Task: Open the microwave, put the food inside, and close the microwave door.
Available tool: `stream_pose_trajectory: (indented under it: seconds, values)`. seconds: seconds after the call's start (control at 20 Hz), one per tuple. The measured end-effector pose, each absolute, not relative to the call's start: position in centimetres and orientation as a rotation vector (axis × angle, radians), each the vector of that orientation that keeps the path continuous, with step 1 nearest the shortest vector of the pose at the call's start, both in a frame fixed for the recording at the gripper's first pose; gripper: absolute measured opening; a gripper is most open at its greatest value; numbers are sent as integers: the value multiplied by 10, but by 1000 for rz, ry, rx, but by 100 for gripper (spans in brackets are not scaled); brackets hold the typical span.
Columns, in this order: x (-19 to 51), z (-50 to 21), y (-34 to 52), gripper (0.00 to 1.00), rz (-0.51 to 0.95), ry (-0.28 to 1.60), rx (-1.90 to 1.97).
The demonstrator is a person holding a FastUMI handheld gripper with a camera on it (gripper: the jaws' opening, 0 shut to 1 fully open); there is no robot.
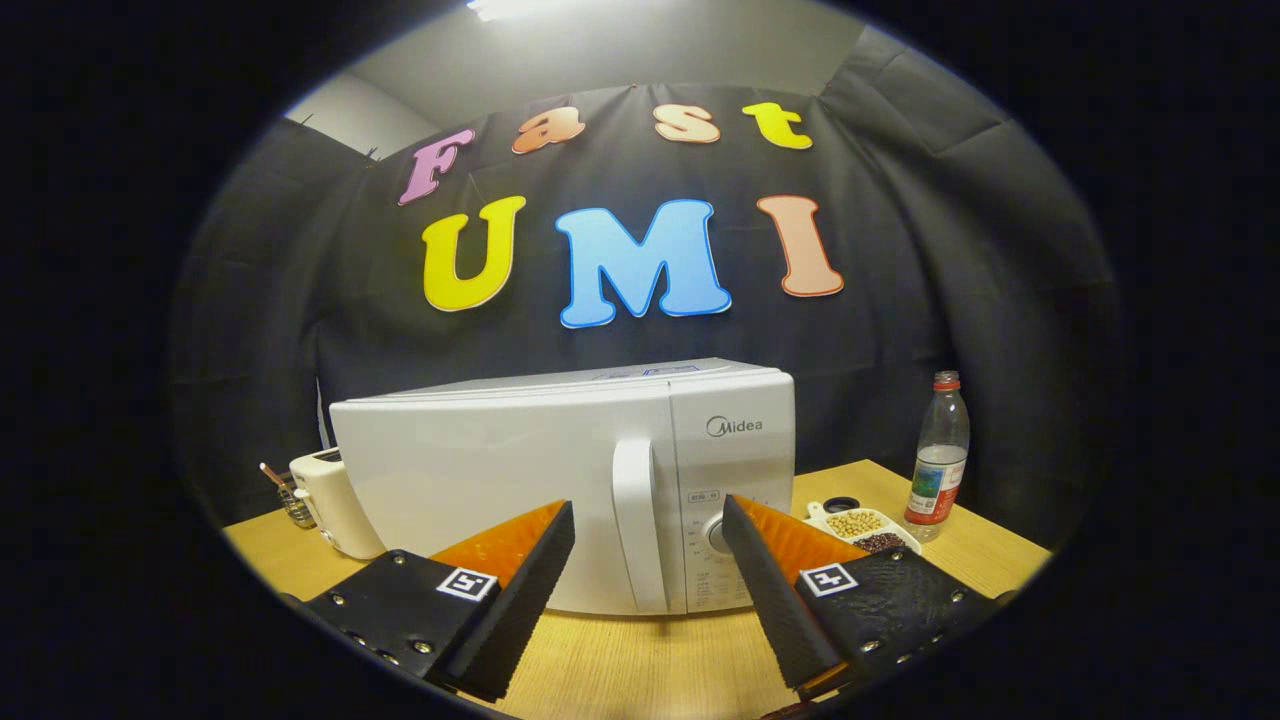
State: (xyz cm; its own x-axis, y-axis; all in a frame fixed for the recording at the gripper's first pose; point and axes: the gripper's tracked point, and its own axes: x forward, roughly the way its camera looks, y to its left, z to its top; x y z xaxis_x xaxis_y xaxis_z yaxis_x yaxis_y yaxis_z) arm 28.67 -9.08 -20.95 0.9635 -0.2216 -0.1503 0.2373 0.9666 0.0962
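On the wooden table (640, 660), left to right, all relative to the microwave (520, 490): white toaster (330, 500) just beside its left side, small holder with sticks (290, 500) further left, mostly hidden. Microwave itself is white, boxy, sits mid-table against the black cloth wall, door shut, vertical white handle (637, 520) at the door's right edge, control panel with a round knob (716, 536) right of that. Right of the microwave: white divided dish (862, 525) holding pale beans and dark beans, then a clear plastic bottle (938, 455), red cap, upright, near the table's far right edge. Gripper (648, 525) in front of the microwave, fingers spread wide, nothing between them, handle just ahead of the gap.
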Motion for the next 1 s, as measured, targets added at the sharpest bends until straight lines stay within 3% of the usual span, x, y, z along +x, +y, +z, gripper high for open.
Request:
stream_pose_trajectory:
  seconds: [0.05, 0.15, 0.3, 0.35, 0.4, 0.55, 0.65, 0.7, 0.75, 1.0]
  values:
    - [292, -213, -93, 95, -240, 137, 101]
    - [301, -224, -95, 81, -251, 149, 79]
    - [311, -234, -96, 82, -266, 160, 35]
    - [311, -232, -98, 59, -284, 159, 28]
    - [315, -232, -96, 46, -279, 156, 37]
    - [313, -234, -92, 44, -285, 171, 40]
    - [307, -232, -92, 27, -292, 180, 74]
    - [312, -233, -90, 28, -288, 182, 84]
    - [310, -231, -87, 18, -289, 187, 96]
    - [312, -233, -90, 12, -307, 207, 117]
